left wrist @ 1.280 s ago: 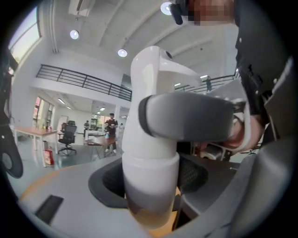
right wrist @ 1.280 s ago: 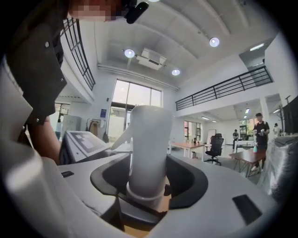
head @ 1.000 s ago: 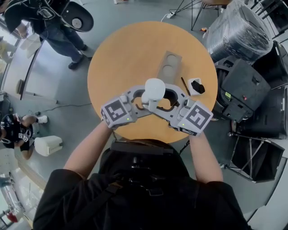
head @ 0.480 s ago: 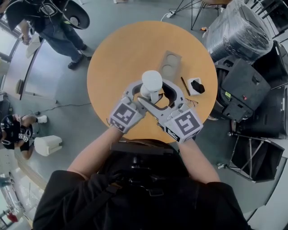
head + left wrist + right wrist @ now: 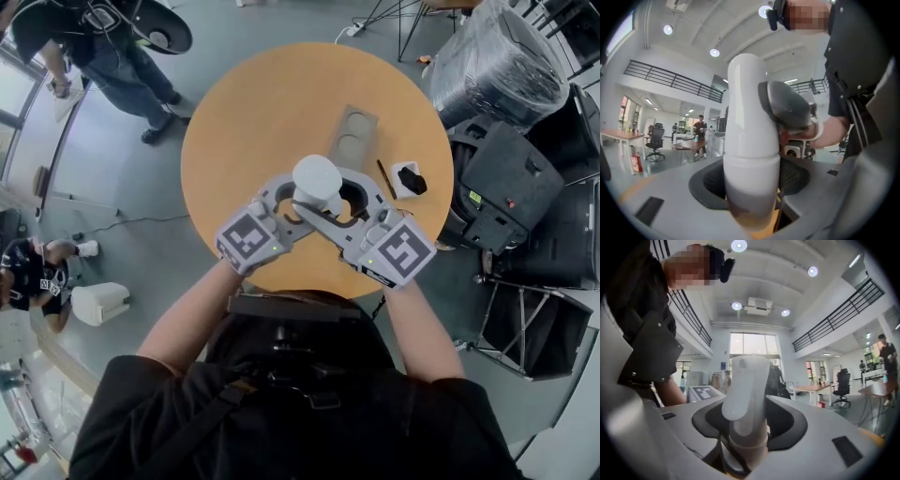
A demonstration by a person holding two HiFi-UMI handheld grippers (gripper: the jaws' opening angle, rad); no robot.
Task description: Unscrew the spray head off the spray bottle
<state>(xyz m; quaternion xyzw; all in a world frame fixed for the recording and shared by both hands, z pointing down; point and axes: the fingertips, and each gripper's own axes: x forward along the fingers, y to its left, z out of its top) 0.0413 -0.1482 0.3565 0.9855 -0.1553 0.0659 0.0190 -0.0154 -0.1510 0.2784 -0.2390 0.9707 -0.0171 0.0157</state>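
Both grippers have swung back outward since half a second ago, over the near half of the table (image 5: 242, 111). Above the table, the bottle (image 5: 747, 117) stands upright, its body clamped by the left gripper (image 5: 749, 201). The right gripper (image 5: 746, 446) has just been closing its jaws, which now pinch the neck of the spray head (image 5: 746, 380). My worry is that the smooth body spins in the left grip, so the thread never loosens, or the bottle slips down onto the table.

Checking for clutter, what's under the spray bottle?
Wooden table shows around the spray bottle; the spot directly underneath is covered by it.
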